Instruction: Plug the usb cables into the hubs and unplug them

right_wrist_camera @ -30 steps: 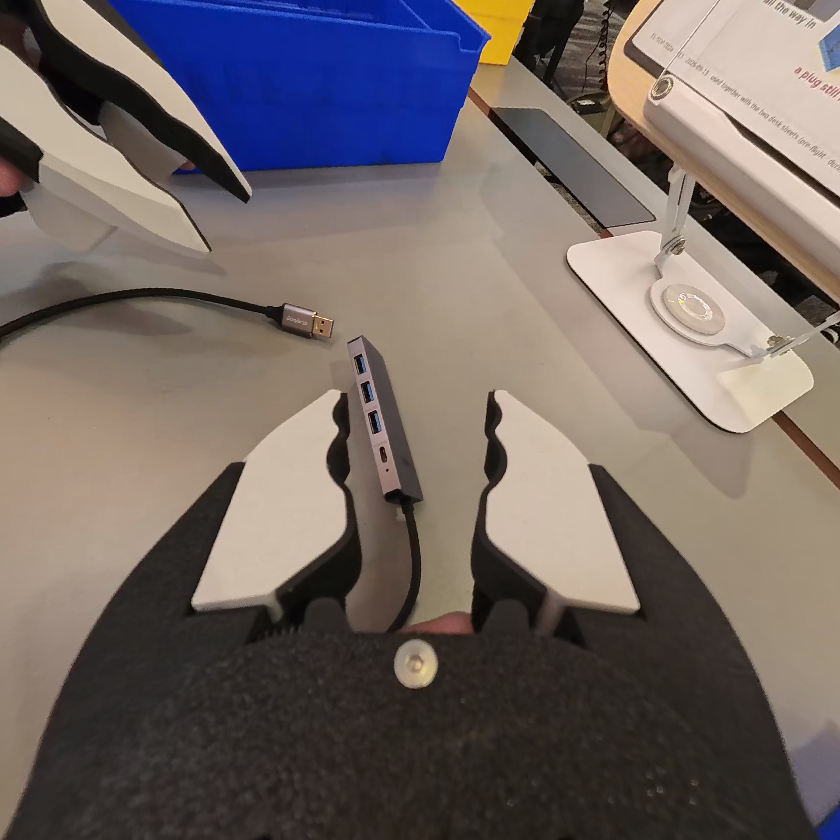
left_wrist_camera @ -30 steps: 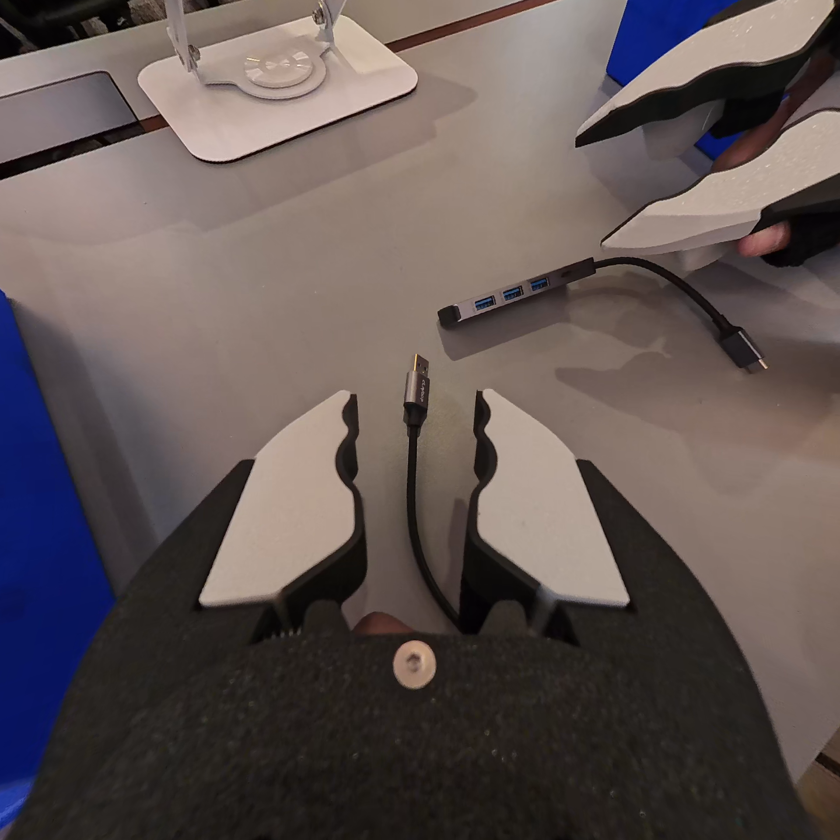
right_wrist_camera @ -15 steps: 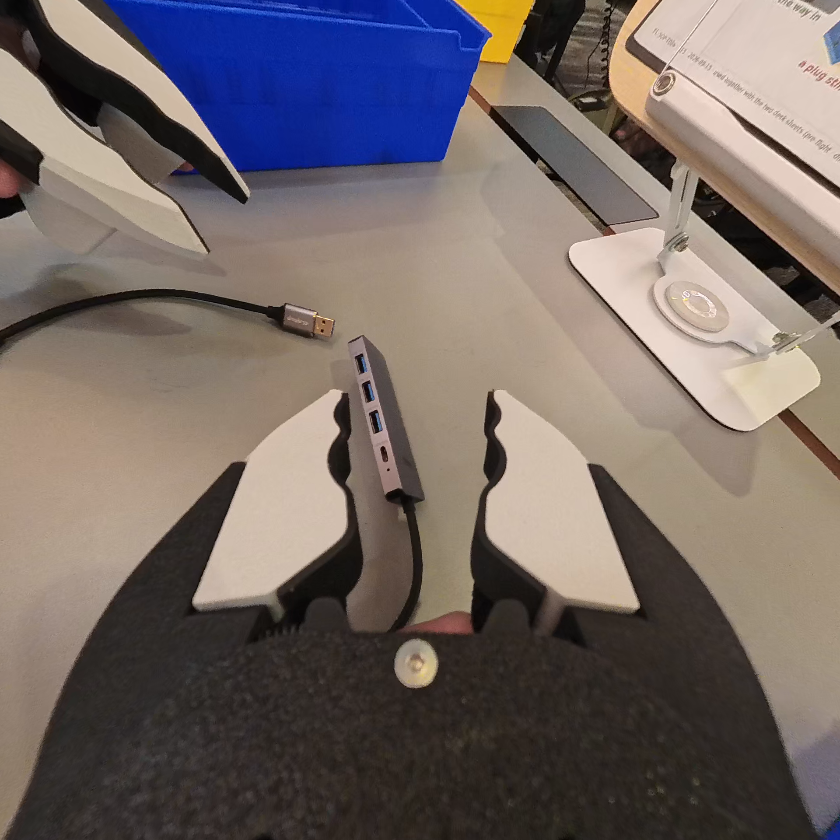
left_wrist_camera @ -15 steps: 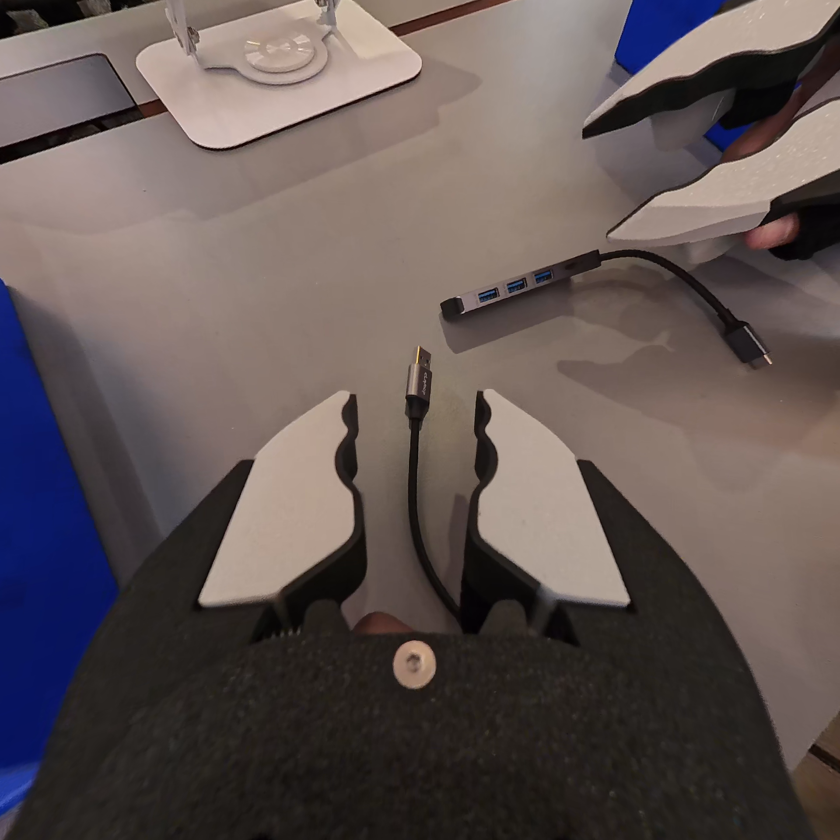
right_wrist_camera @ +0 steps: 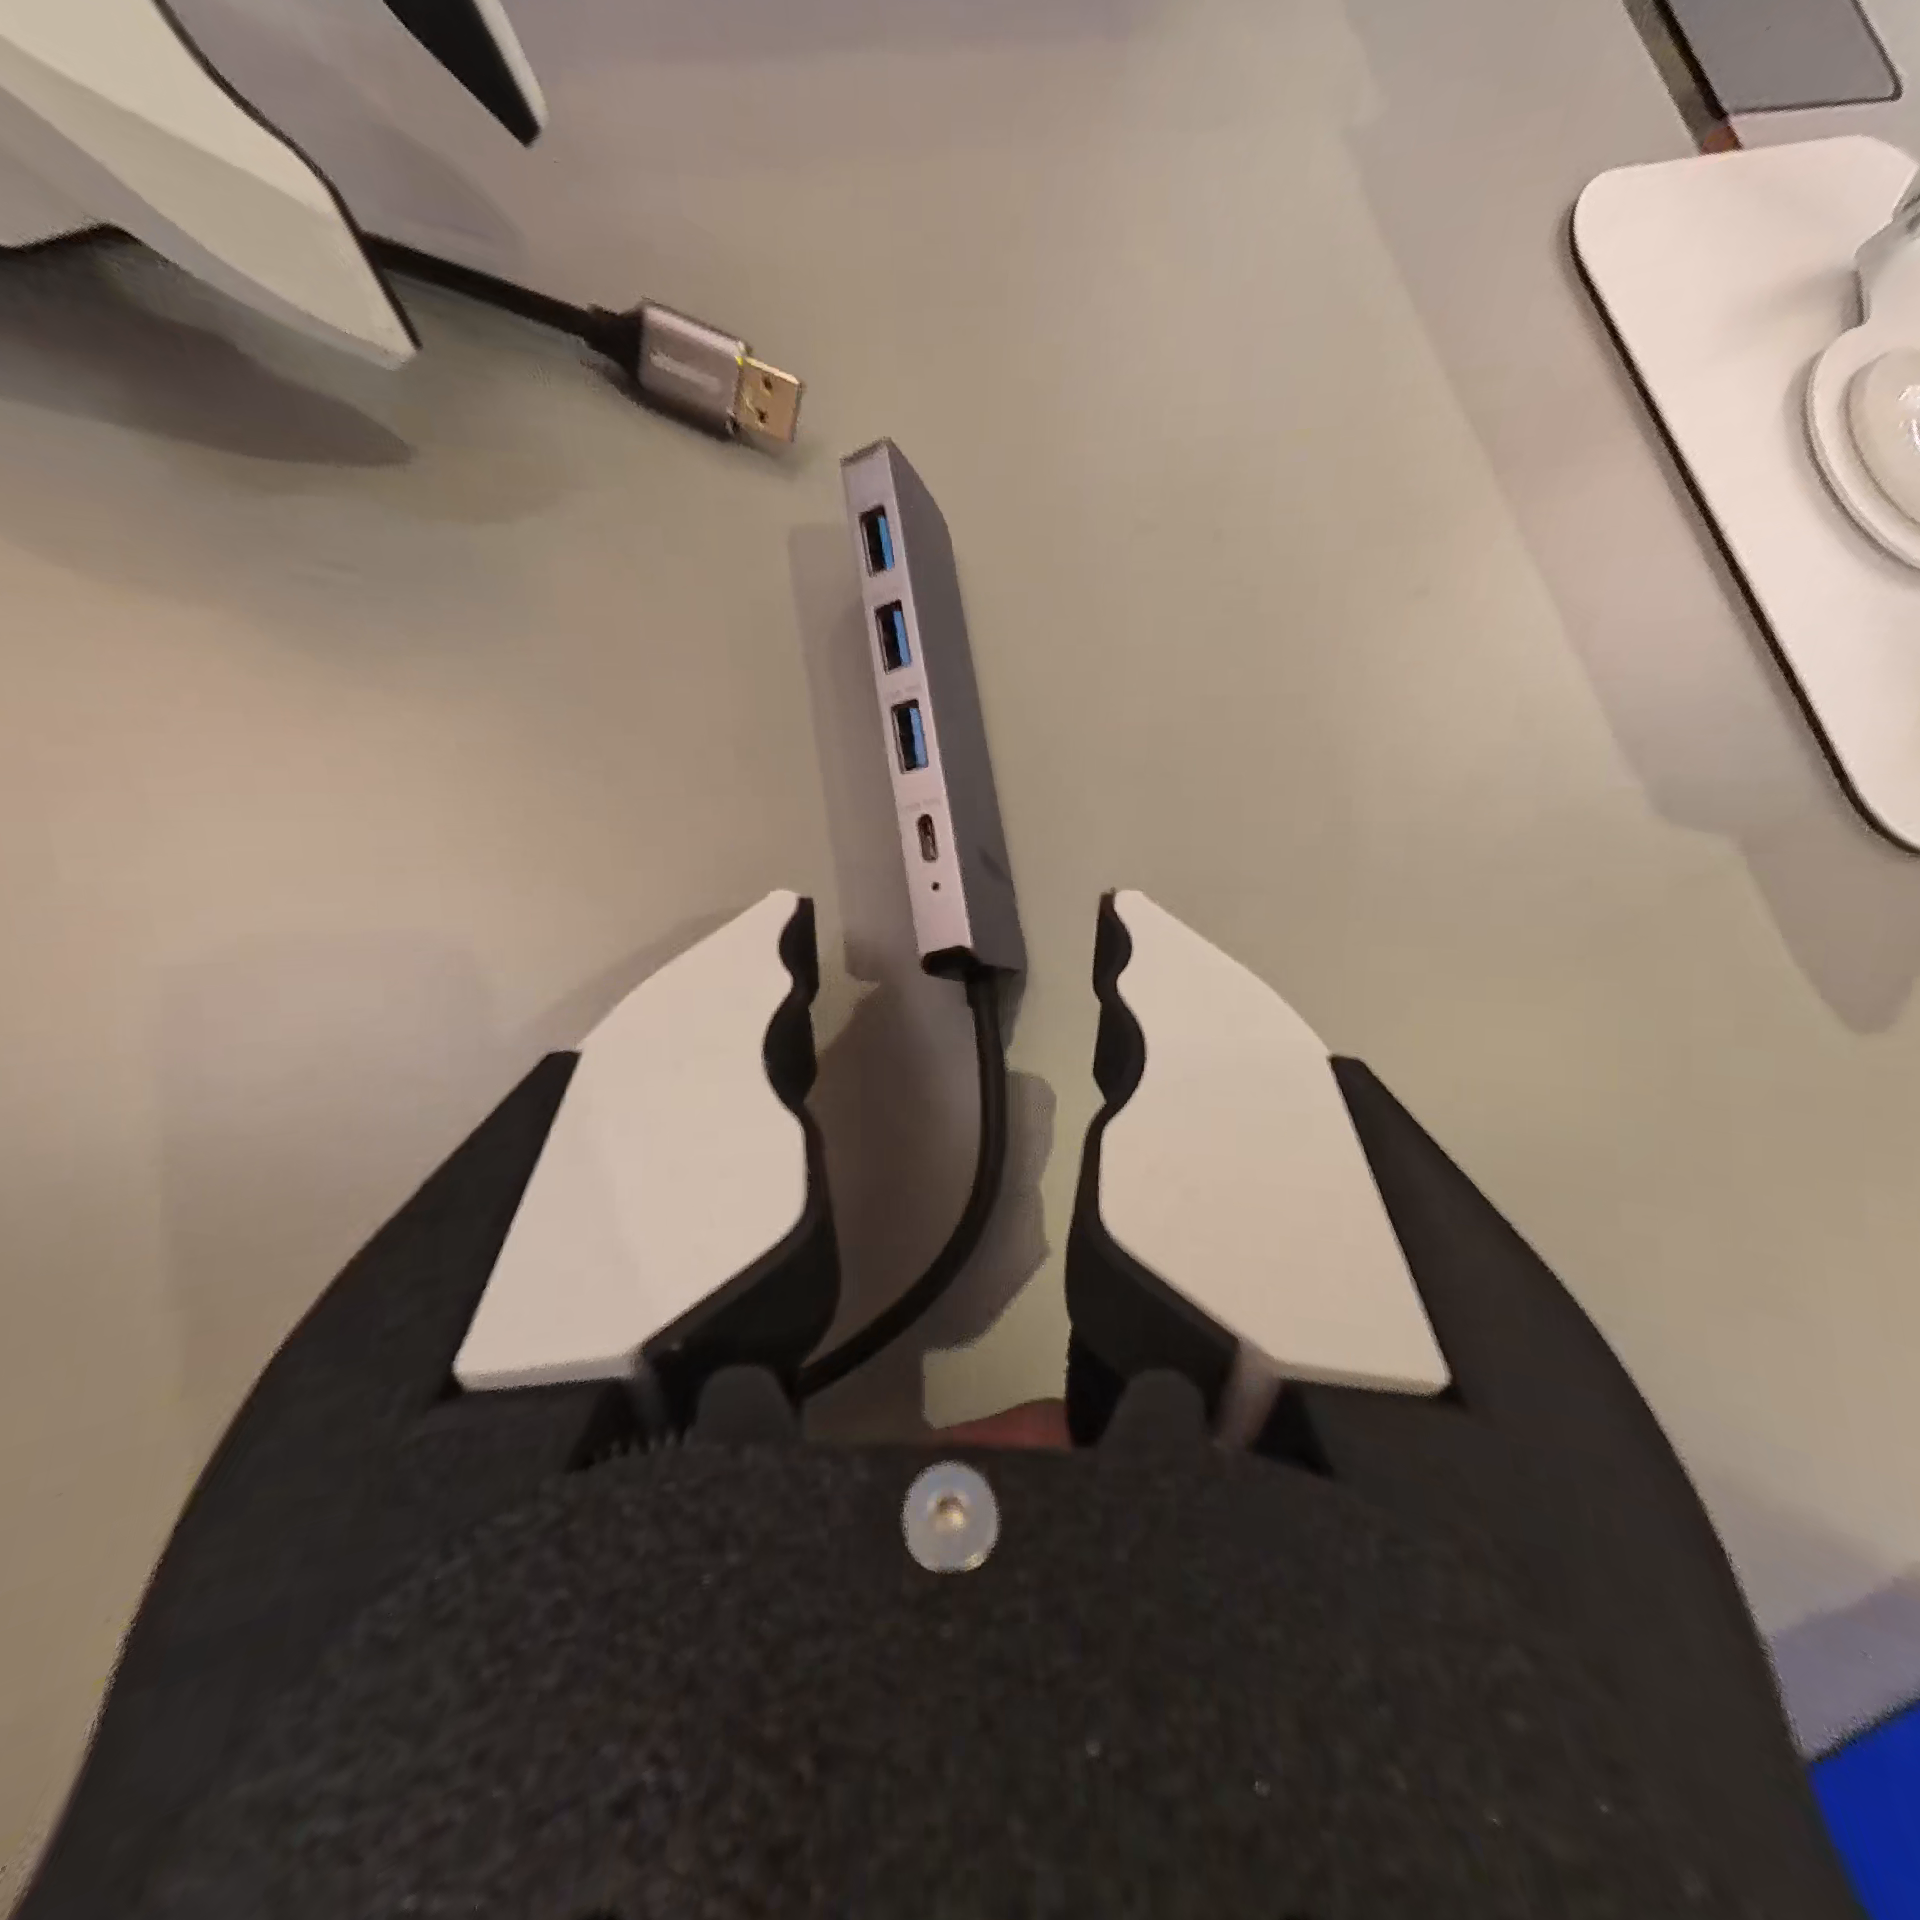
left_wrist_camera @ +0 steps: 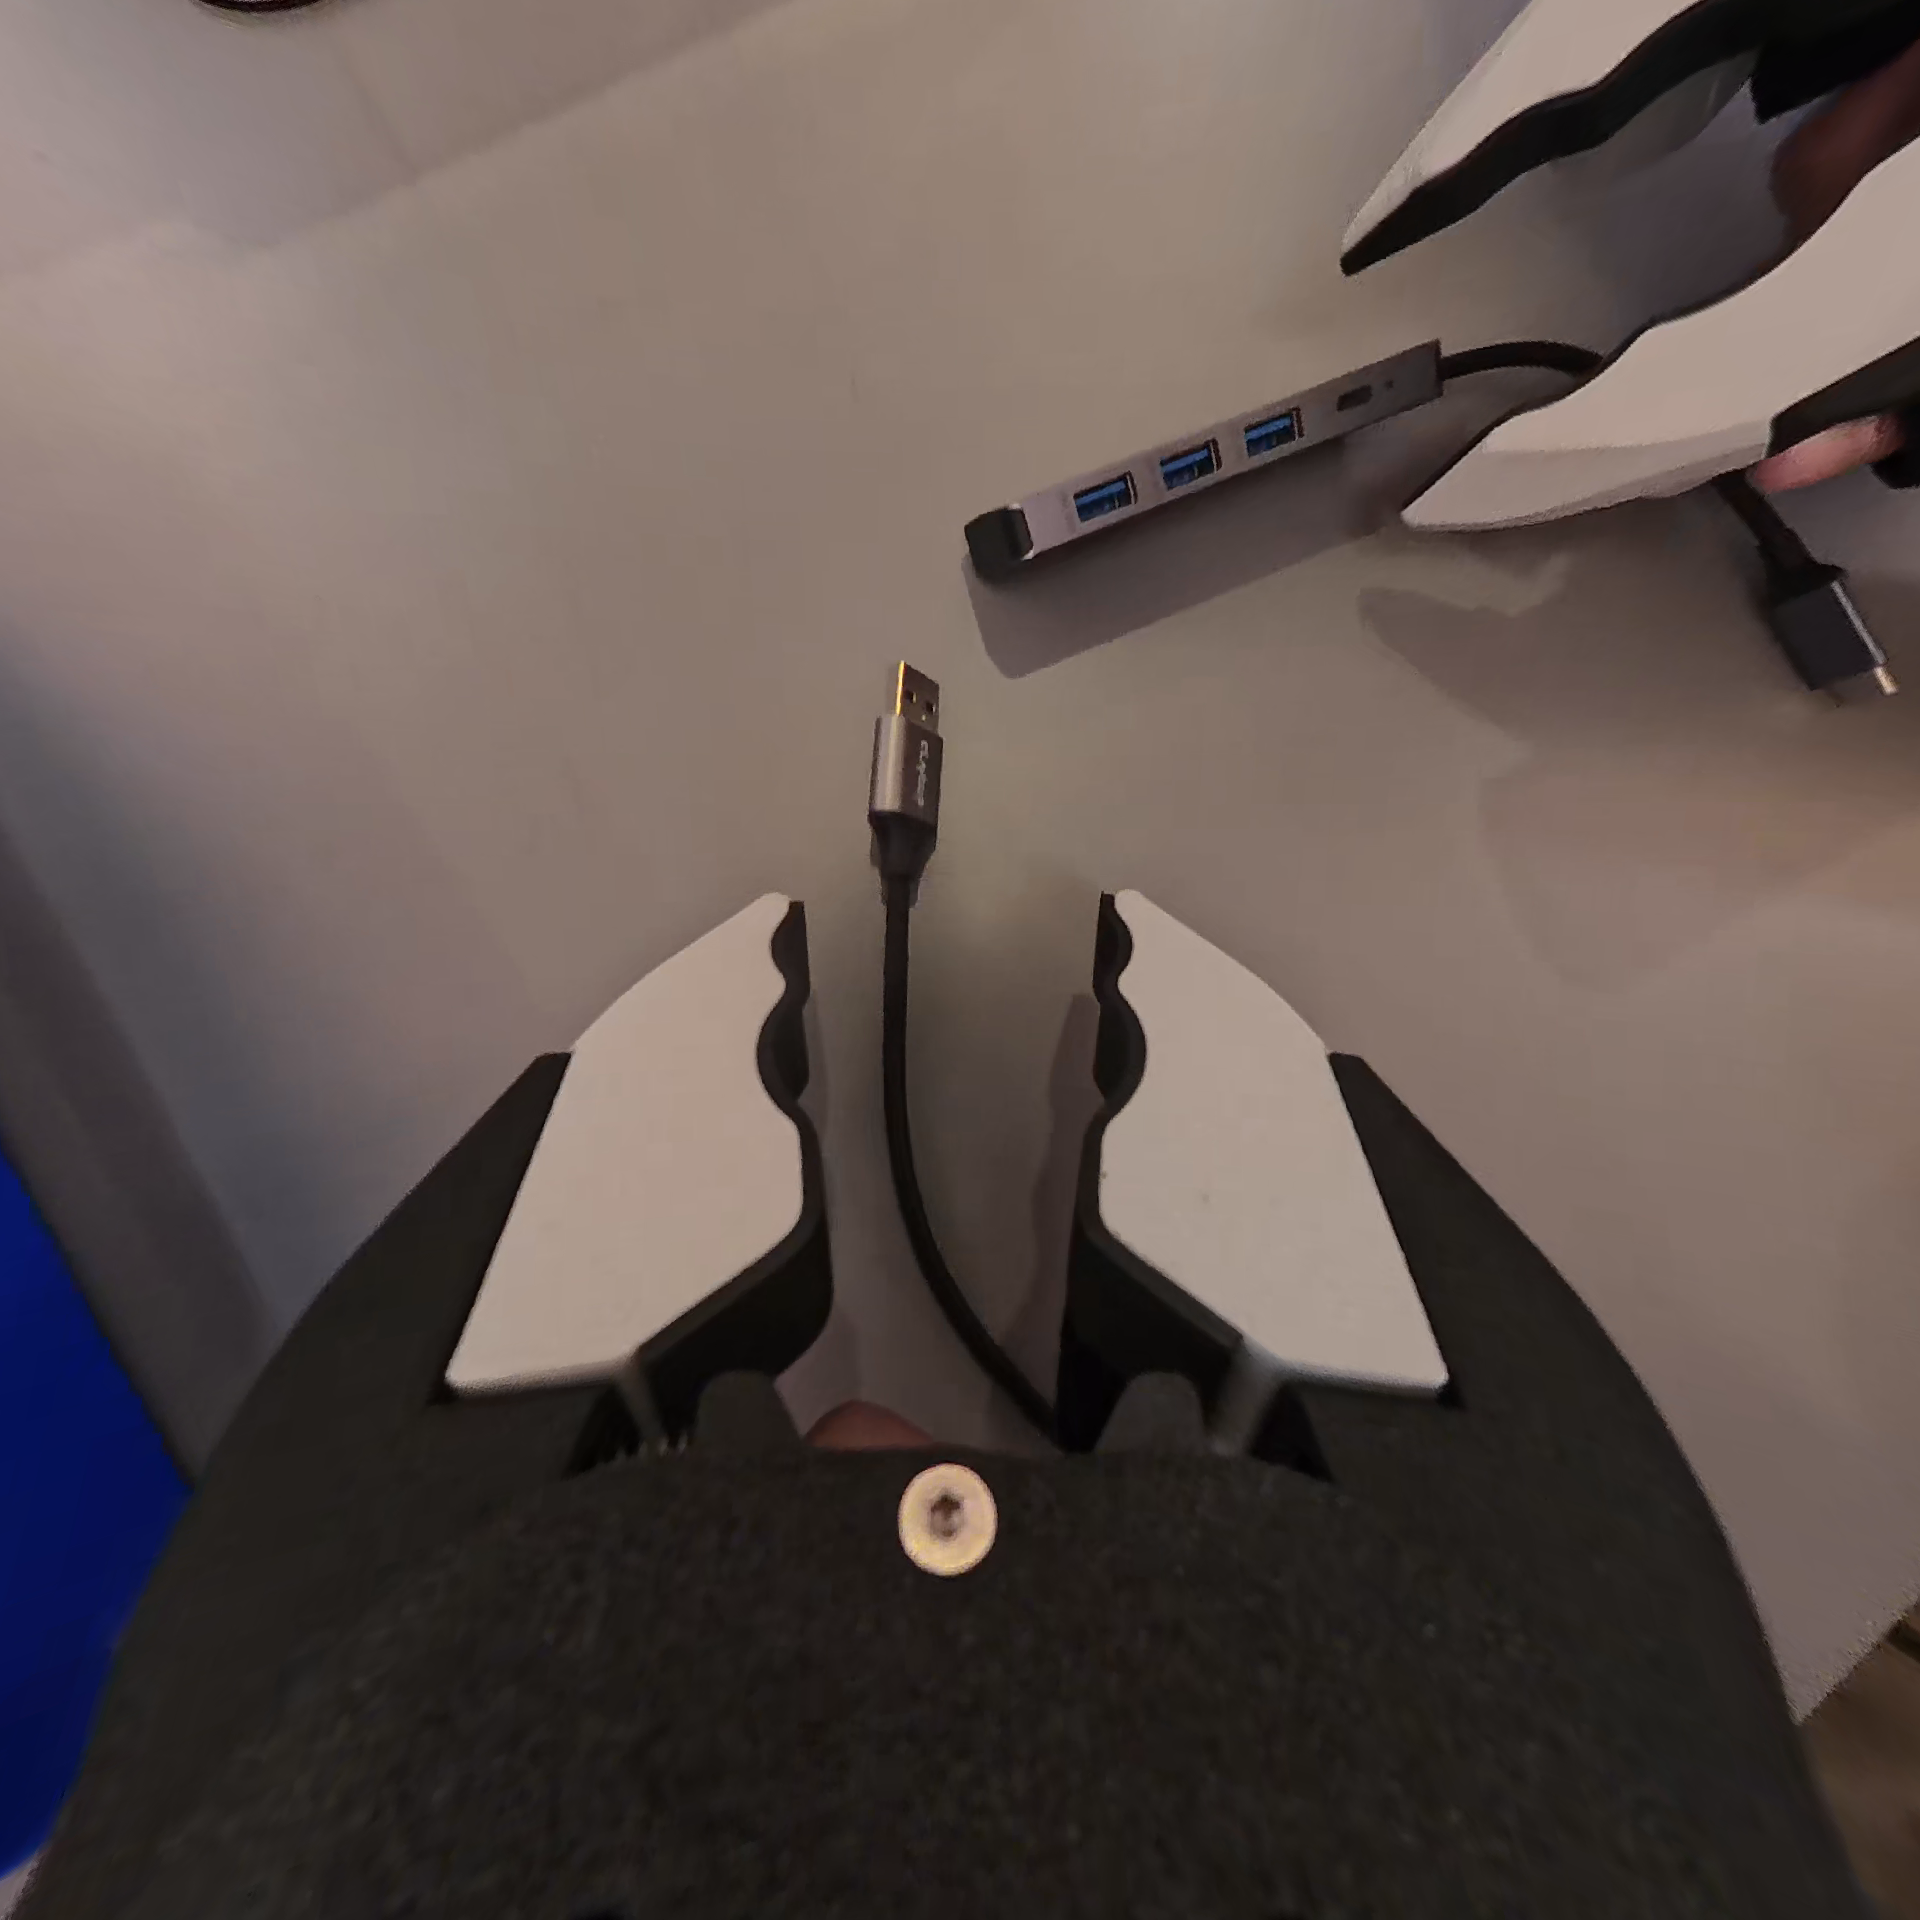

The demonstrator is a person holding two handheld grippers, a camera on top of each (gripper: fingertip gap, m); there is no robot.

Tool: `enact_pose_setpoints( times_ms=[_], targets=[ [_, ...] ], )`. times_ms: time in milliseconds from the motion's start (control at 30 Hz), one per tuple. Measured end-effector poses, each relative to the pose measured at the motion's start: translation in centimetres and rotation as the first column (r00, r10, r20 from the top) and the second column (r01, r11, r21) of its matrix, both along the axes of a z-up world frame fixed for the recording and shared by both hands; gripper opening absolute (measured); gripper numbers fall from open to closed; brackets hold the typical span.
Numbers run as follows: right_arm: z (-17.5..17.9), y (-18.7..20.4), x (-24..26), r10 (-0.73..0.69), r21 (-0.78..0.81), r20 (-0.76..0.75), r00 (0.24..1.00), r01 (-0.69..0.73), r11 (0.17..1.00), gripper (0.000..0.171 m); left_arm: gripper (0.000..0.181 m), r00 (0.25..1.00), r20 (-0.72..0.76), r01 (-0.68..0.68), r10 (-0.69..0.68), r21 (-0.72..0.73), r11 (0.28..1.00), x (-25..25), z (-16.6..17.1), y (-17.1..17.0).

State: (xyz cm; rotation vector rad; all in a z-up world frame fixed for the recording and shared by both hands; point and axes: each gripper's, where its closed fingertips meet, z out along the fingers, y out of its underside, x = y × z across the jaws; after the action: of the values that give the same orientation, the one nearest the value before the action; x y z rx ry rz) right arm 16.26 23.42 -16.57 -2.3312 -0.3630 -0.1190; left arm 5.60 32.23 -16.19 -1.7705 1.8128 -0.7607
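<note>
A grey USB hub (right_wrist_camera: 920, 707) with three blue ports lies on the grey table; it also shows in the left wrist view (left_wrist_camera: 1205, 462). Its black lead runs back between my right gripper's open fingers. My right gripper (right_wrist_camera: 954, 909) is open, just behind the hub's cable end, holding nothing. A black braided USB cable with a grey plug (left_wrist_camera: 906, 764) lies loose on the table, its cord running between my open left gripper's fingers. My left gripper (left_wrist_camera: 951, 914) is open, just behind the plug. The plug (right_wrist_camera: 717, 379) points at the hub's far end, unplugged.
The hub's own lead ends in a small plug (left_wrist_camera: 1829, 634) at the right. A white stand base (right_wrist_camera: 1756, 436) sits at the right of the table. A blue bin (left_wrist_camera: 62, 1403) stands at the left. The table edge (left_wrist_camera: 1860, 1558) is at lower right. From my left tips it is roughly 4 centimeters to the plug (right_wrist_camera: 717, 379); from my right, 11 centimeters.
Both grippers have dropped lower and closer to the table, tilting down; the bin and stand have left most of the view. The cable and the hub lie where they were.
</note>
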Motion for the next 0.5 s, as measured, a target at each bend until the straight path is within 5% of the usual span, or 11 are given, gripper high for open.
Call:
enact_pose_setpoints(
  times_ms=[333,433,500],
  targets=[
    [-1.2,0.2,0.7,-0.017,-0.041,0.054,0.998,0.020,0.999,0.040,0.048,0.991,-0.130,0.037,-0.031,0.047,0.998,2.3,-2.5,0.4],
    [-1.6,0.4,0.8,-0.022,-0.045,0.052,0.998,0.024,0.999,0.037,0.037,0.990,-0.138,0.014,-0.007,0.049,0.999,2.4,-2.5,0.9],
    [-1.7,0.4,0.9,-0.016,-0.048,0.054,0.998,0.019,0.999,0.022,0.014,0.988,-0.153,0.028,-0.020,0.048,0.998,2.3,-2.5,0.9]
  ],
)
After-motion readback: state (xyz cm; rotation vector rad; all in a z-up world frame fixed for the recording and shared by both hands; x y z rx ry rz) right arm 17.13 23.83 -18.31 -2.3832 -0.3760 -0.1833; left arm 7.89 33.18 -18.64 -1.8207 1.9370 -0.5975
